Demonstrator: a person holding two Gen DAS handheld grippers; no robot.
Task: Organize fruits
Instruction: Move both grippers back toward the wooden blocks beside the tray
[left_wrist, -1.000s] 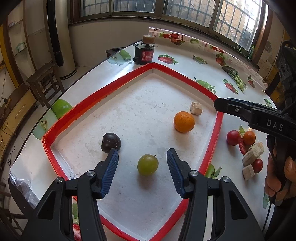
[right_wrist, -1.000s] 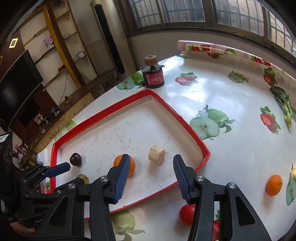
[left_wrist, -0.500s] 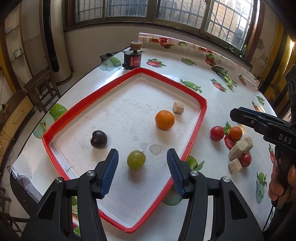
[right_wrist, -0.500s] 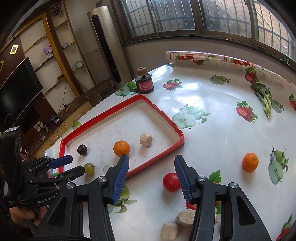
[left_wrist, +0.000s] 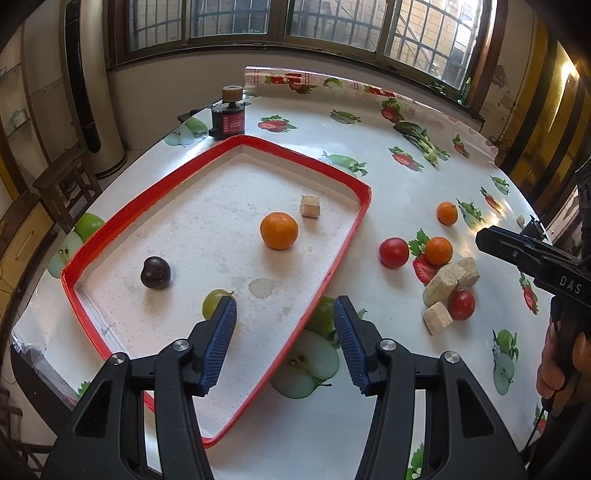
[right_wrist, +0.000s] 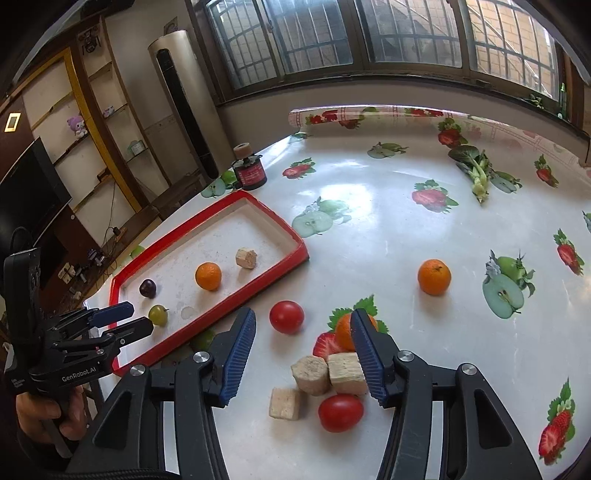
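Note:
A red-rimmed tray (left_wrist: 354, 243) (right_wrist: 280, 254) holds an orange (left_wrist: 279, 230) (right_wrist: 208, 276), a dark plum (left_wrist: 155, 272) (right_wrist: 148, 288), a green grape-like fruit (left_wrist: 214, 302) (right_wrist: 158, 314) and a beige block (left_wrist: 309, 205) (right_wrist: 246, 257). On the table lie two red tomatoes (right_wrist: 286, 316) (right_wrist: 340, 412), two oranges (right_wrist: 434, 276) (right_wrist: 343, 330) and beige blocks (right_wrist: 312, 374). My left gripper (left_wrist: 284, 345) (right_wrist: 123, 319) is open and empty over the tray's near edge. My right gripper (right_wrist: 303, 356) (left_wrist: 517, 251) is open and empty above the loose pile.
A black and red device (left_wrist: 228, 120) (right_wrist: 250, 171) stands beyond the tray's far corner. The tablecloth carries printed fruit pictures (right_wrist: 502, 288). A wooden stool (left_wrist: 66, 181) and a tall floor air conditioner (right_wrist: 184, 103) stand past the table's left edge.
Both grippers have pulled back and up from the tray. The left gripper has drifted right to the tray's edge. The right gripper now looks over the loose fruit on the table.

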